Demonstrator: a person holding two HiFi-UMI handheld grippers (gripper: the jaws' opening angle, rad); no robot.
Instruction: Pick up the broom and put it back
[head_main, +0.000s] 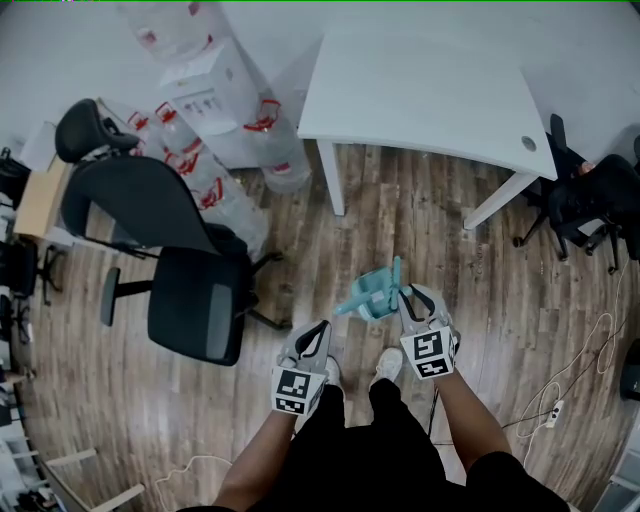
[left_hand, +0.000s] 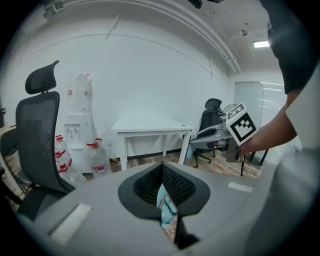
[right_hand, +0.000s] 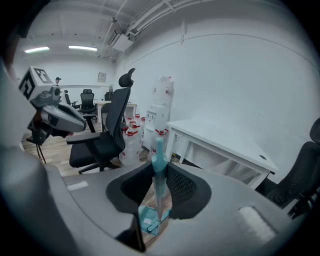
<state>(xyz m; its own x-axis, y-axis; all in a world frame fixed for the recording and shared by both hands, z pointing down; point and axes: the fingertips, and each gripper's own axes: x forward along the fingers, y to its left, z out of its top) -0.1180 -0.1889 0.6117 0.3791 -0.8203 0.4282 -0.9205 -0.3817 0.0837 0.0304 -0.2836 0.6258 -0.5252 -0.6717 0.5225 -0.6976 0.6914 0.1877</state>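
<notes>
Wood floor (head_main: 400, 200), bare planks open in front of the white desk (head_main: 420, 90). Black chair (head_main: 190, 290) stands left of the desk. Left gripper (head_main: 318, 330): jaws together, nothing held, near side of the desk. Right gripper (head_main: 412, 295) is clamped on the teal broom (right_hand: 159, 165), handle upright, dustpan (head_main: 370, 295) below the jaws, in front of the desk. Cable (head_main: 560, 390) lies on the floor right of the desk.
</notes>
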